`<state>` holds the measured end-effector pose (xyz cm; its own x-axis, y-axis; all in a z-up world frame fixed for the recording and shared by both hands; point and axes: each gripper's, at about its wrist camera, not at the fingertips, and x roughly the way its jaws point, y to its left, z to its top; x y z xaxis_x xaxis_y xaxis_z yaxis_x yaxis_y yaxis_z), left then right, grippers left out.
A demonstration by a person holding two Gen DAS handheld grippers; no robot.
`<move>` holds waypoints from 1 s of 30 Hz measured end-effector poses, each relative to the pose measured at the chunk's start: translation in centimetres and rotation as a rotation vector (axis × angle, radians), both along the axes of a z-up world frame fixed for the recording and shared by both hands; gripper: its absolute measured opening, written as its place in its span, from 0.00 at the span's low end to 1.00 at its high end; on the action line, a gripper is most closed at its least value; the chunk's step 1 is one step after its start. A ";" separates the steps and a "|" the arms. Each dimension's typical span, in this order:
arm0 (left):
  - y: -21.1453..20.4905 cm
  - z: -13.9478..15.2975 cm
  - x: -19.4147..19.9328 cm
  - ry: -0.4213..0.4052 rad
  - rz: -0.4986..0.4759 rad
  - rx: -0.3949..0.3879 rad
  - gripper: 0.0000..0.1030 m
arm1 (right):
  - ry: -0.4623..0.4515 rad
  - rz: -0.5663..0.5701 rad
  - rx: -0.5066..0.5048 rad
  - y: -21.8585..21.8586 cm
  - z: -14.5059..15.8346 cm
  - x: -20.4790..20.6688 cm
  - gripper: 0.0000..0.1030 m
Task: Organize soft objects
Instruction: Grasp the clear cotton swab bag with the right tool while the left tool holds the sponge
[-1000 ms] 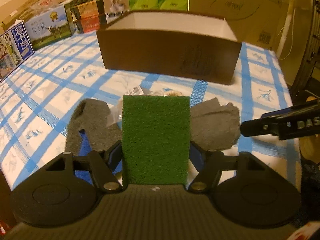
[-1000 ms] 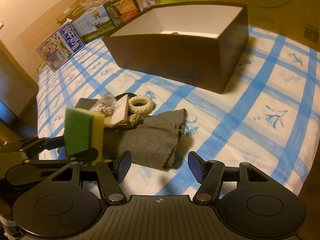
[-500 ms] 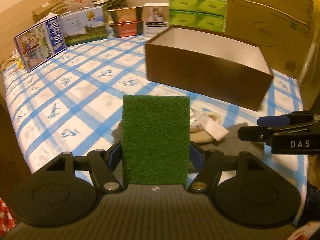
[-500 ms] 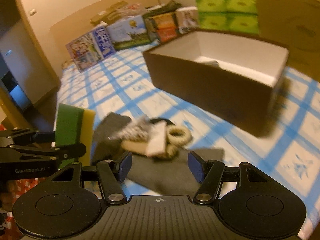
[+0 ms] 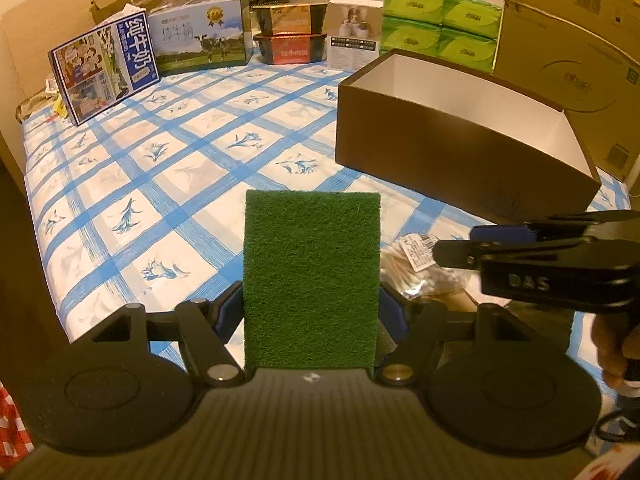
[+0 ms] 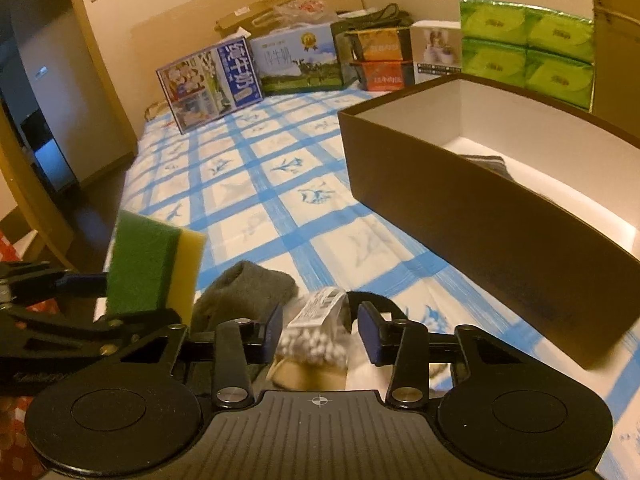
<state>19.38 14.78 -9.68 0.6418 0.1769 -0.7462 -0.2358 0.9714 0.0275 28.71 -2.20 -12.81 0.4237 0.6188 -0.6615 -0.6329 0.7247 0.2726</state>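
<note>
I see a grey sock (image 6: 486, 163) inside the brown box (image 6: 480, 248); left tool (image 5: 312, 312) clamps the sponge (image 5: 312, 280); right tool (image 6: 318, 330) closing around the cotton-swab bag (image 6: 316, 332), pads not yet touching.

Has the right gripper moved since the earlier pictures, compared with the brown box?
Yes. In its own view the right gripper has swung left, away from the brown box, and now frames the bag of cotton swabs, jaws closing.

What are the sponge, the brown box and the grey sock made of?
Sponge: yellow foam, matte, under a green fibrous scouring layer with a coarse fuzzy face. Brown box: looks like cardboard, thin stiff walls, dull brown outside, white inside. Grey sock: knit fabric by its limp folds and soft nap; fibre unclear.
</note>
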 end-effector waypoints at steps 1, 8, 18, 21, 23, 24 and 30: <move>0.1 -0.1 0.1 0.002 0.001 -0.001 0.66 | 0.006 0.001 -0.006 0.3 -0.2 0.3 0.38; 1.0 -0.2 0.6 0.009 0.022 -0.003 0.66 | 0.050 0.004 -0.042 1.4 -1.7 1.5 0.31; 1.6 -0.3 0.6 0.012 0.048 -0.002 0.66 | 0.014 0.022 -0.028 1.5 -1.1 0.7 0.01; 1.6 0.1 0.5 0.004 0.051 0.002 0.66 | 0.008 0.020 -0.002 1.2 -0.2 0.3 0.01; 1.6 0.5 0.5 -0.004 0.051 0.006 0.66 | 0.001 0.016 0.022 0.9 0.4 0.0 0.01; 1.6 0.7 0.5 -0.007 0.052 0.006 0.66 | -0.002 0.016 0.031 0.8 0.8 -0.2 0.00; 1.3 1.9 0.5 -0.030 0.044 0.005 0.66 | -0.032 0.014 0.072 -0.2 2.8 -1.1 0.00</move>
<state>19.86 16.09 -7.76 0.6552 0.2094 -0.7259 -0.2793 0.9599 0.0248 27.61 -2.43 -10.03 0.4349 0.6700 -0.6017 -0.6516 0.6953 0.3033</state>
